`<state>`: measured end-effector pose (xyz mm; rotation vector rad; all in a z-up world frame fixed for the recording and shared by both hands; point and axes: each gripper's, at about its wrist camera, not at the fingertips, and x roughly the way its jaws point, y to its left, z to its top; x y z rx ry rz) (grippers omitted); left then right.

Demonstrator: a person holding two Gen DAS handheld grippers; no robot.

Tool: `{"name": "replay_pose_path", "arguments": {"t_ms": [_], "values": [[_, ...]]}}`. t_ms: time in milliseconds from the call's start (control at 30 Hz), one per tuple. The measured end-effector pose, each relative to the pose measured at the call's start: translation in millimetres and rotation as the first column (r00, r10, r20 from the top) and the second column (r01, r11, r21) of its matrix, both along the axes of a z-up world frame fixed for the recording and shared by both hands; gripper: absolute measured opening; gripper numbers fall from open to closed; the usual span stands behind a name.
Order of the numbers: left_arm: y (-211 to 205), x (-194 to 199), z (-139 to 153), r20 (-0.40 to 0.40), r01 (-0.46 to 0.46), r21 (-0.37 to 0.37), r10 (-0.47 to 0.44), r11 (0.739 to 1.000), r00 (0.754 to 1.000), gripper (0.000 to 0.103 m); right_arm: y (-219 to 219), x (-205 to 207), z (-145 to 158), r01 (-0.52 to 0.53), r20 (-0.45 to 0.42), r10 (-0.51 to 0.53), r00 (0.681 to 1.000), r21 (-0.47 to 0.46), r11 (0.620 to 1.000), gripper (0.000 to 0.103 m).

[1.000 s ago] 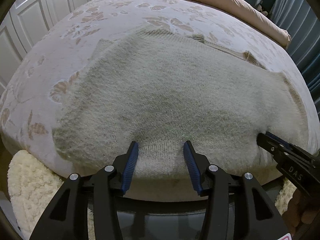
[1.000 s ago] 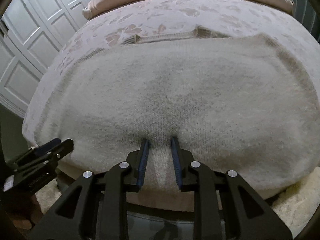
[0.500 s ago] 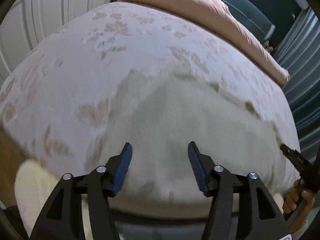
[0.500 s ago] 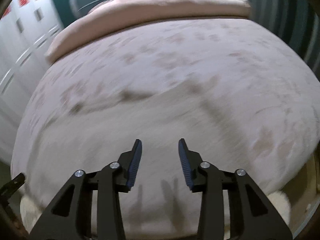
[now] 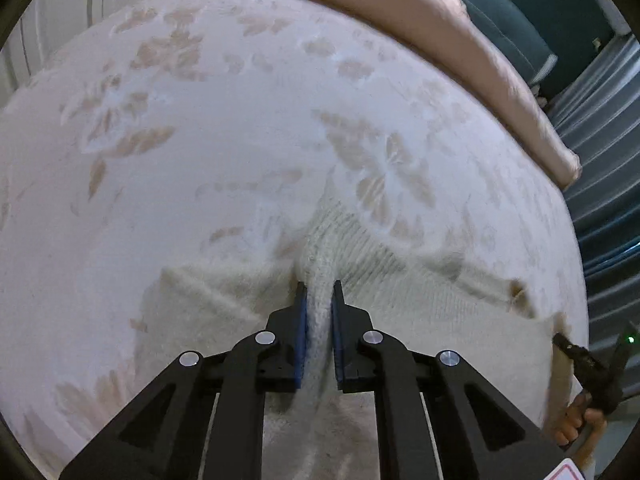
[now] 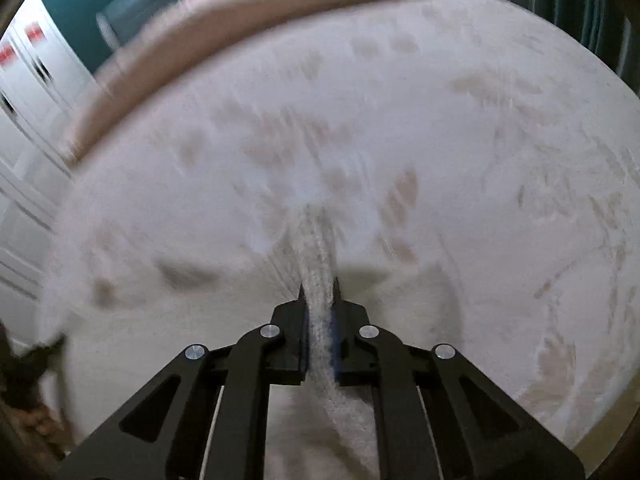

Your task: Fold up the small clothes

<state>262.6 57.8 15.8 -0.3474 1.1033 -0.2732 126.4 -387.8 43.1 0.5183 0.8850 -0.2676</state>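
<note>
A cream knitted sweater point(image 5: 400, 280) lies on the bed, its near part lifted. My left gripper point(image 5: 319, 286) is shut on a pinched ridge of the sweater's knit. My right gripper point(image 6: 319, 286) is shut on another ridge of the sweater point(image 6: 320, 248); that view is blurred. The right gripper also shows at the right edge of the left wrist view point(image 5: 560, 340), at the sweater's far side. The sweater's part under both grippers is hidden by them.
The bed has a pale floral cover point(image 5: 240, 100). A pink rolled duvet point(image 5: 460, 40) lies along the far edge. White cupboard doors point(image 6: 24, 80) stand to the left, blue curtains point(image 5: 600, 200) to the right.
Both grippers were open above the sweater half a second ago. Now both are shut on its knit and have carried it forward over the bed.
</note>
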Motion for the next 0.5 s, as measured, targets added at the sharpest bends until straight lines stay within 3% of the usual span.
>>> {"name": "replay_pose_path", "arguments": {"t_ms": [100,133,233,267,400,500], "values": [[0.2,-2.8,13.9,0.057,0.006,0.047,-0.009,0.999,0.998,0.008,-2.7,-17.2,29.0,0.025,0.121,-0.023,0.992,-0.01,1.0,0.007],[0.7,-2.0,10.4,0.048,0.002,0.059,-0.005,0.998,0.999,0.008,-6.1,-16.3,22.7,0.037,0.102,-0.033,0.994,-0.038,0.999,0.007],[3.4,5.2,-26.7,-0.04,-0.016,0.105,0.021,0.994,0.999,0.009,-17.8,4.9,-40.3,0.033,-0.132,-0.041,0.99,-0.059,0.998,0.007],[5.0,4.9,-30.0,-0.035,-0.028,0.093,0.032,0.995,0.999,0.009,-19.0,5.4,-50.0,0.032,-0.144,-0.038,0.989,-0.046,0.998,0.008],[5.7,0.3,-11.2,-0.025,-0.031,0.092,0.033,0.995,0.999,0.015,-7.7,-4.7,-15.6,0.074,-0.085,-0.08,0.993,-0.066,0.995,0.019],[8.7,-17.5,15.0,0.033,-0.056,0.11,0.053,0.992,0.998,0.016,22.6,-20.9,22.3,0.064,-0.003,-0.066,0.998,-0.219,0.974,0.027]]}}
